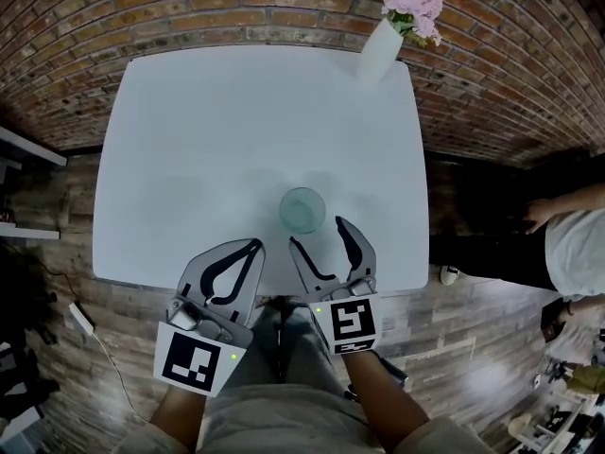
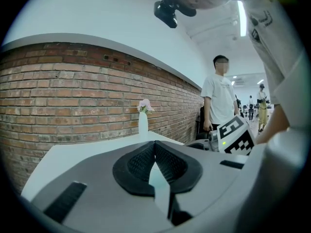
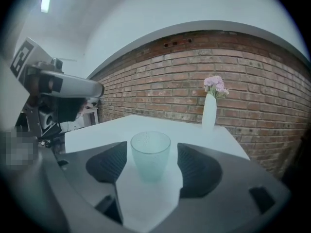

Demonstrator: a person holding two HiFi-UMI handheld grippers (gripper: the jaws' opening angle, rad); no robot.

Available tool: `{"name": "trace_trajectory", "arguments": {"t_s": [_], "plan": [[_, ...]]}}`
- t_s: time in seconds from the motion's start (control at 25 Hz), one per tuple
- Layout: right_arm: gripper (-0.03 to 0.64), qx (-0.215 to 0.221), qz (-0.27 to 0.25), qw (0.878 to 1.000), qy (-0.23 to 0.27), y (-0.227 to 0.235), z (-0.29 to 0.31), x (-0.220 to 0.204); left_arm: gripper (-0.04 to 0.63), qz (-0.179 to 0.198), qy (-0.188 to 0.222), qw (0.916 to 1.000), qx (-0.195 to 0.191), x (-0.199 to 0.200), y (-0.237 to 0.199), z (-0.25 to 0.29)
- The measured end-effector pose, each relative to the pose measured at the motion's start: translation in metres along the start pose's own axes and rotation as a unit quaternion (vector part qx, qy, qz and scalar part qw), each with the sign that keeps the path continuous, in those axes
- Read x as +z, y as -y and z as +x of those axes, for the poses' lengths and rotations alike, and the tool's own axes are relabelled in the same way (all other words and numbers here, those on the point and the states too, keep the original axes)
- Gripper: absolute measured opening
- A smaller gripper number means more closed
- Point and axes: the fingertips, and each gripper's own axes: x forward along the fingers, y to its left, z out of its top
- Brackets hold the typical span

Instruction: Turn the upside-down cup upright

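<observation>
We see the pale green translucent plastic cup [image 1: 302, 209] standing mouth up on the white square table [image 1: 189, 130]; our right gripper [image 1: 317, 232] faces it, jaws wide apart, gripping nothing, the cup just off their tips, untouched; left of the cup, our left gripper [image 1: 256, 244] is clamped together, empty; a white vase of pink flowers [image 1: 383, 45] stands well beyond the cup.

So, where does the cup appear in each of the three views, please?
Head view: cup at centre, near the table's front edge.
Left gripper view: not in it.
Right gripper view: cup at centre, between the open jaws, untouched.
Shared landmark: white vase with pink flowers, by the brick wall, in all three.
</observation>
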Motion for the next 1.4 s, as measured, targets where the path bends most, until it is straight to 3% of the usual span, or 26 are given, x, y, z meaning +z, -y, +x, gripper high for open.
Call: {"name": "trace_trajectory", "arguments": {"t_s": [0.28,1.4], "plan": [[0.359,0.002,-0.003,1.0,-0.012,0.0,0.021,-0.012,0.009,-0.005,-0.006,1.0,0.001,-0.003,-0.005,0.0],[0.357,-0.015,-0.001,1.0,-0.026,0.0,0.053,-0.032,0.009,-0.015,-0.015,0.9996,0.018,-0.013,-0.02,-0.011]]}}
